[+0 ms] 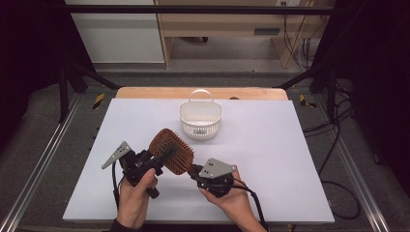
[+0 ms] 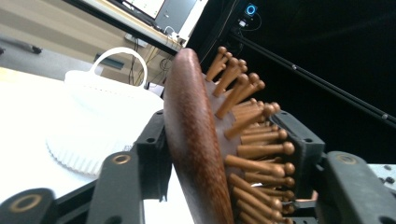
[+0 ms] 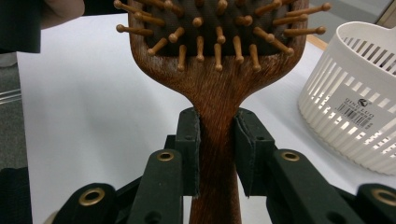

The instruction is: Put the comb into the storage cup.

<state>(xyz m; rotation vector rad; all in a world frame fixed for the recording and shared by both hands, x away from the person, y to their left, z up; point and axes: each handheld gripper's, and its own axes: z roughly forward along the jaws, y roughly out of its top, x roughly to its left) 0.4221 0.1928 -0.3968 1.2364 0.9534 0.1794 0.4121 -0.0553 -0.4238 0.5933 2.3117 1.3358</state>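
High view has my wooden hairbrush [image 1: 171,151] held above the table [image 1: 270,145], at seven o'clock from the white basket [image 1: 200,119]. My right gripper [image 1: 199,172] clamps its handle; my left gripper [image 1: 162,155] pinches the head, back against bristles. It looks stiff, light and polished; the narrow handle neck seems the surest hold.

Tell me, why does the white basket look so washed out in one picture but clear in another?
In the left gripper view the white slotted plastic basket sits behind the brown wooden paddle hairbrush, soft and overexposed against the bright white table; in the right gripper view its slots and barcode label read sharply; the high view is evenly lit, its edges dark.
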